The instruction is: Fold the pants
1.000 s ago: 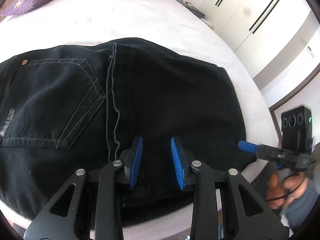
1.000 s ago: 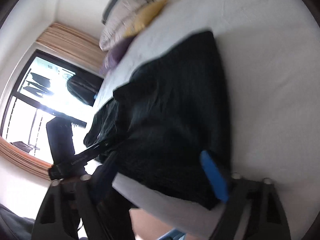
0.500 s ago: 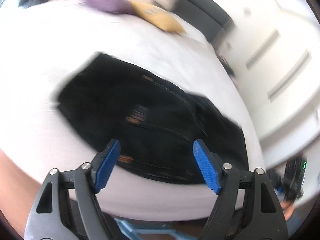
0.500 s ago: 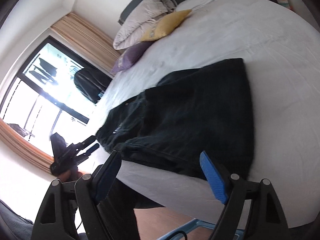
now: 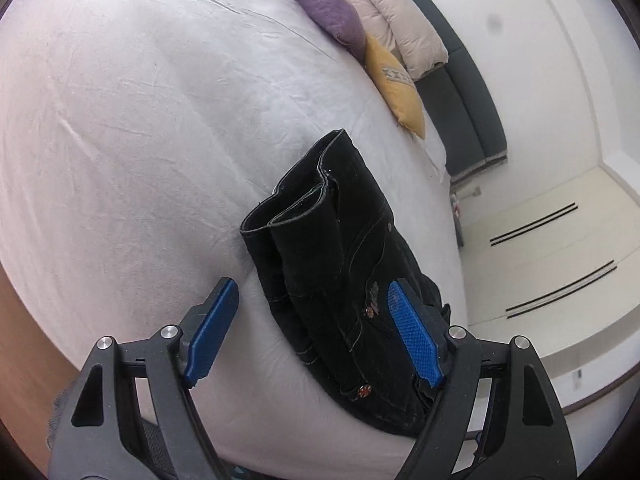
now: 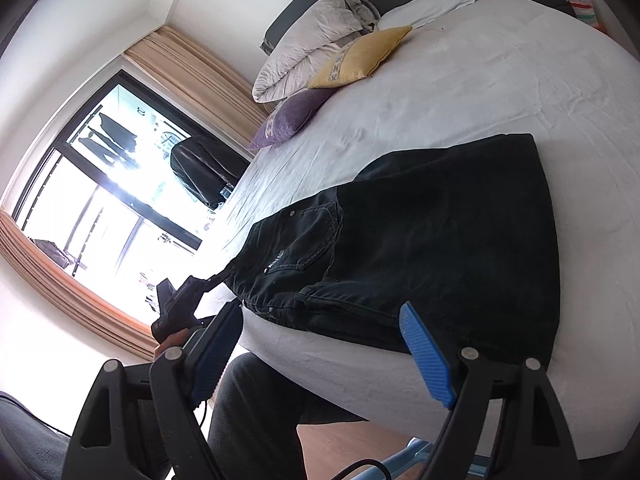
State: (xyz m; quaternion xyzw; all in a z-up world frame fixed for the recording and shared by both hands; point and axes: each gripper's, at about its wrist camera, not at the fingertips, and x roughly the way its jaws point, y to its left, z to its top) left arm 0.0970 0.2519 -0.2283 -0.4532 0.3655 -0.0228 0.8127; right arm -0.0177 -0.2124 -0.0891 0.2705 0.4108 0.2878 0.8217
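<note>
Black jeans (image 5: pixel 340 256) lie folded into a short stack on the white bed (image 5: pixel 140 120), waistband end and back pocket (image 6: pixel 308 236) toward the near edge. My left gripper (image 5: pixel 314 332) hovers open just off that waistband end, with nothing pressed between its blue pads (image 5: pixel 416 340). The same jeans (image 6: pixel 432 232) show in the right wrist view. There my right gripper (image 6: pixel 320 350) hangs open above the bed's edge, short of the fold and holding nothing. The left gripper (image 6: pixel 200 284) appears in that view too, held in a hand (image 6: pixel 170 340) beside the waistband.
A purple pillow (image 5: pixel 332 20), a yellow pillow (image 5: pixel 396 88) and a pale duvet (image 6: pixel 312 60) sit by the dark headboard (image 5: pixel 468 96). White wardrobe doors (image 5: pixel 560 248) stand past the bed, and a bright window (image 6: pixel 100 208) with a dark chair (image 6: pixel 204 168). A person's dark trouser leg (image 6: pixel 256 404) is below.
The left gripper's jaws have gone from narrow to wide, and it swung from over the folded legs to the waistband end while rolling. The right gripper rose slightly.
</note>
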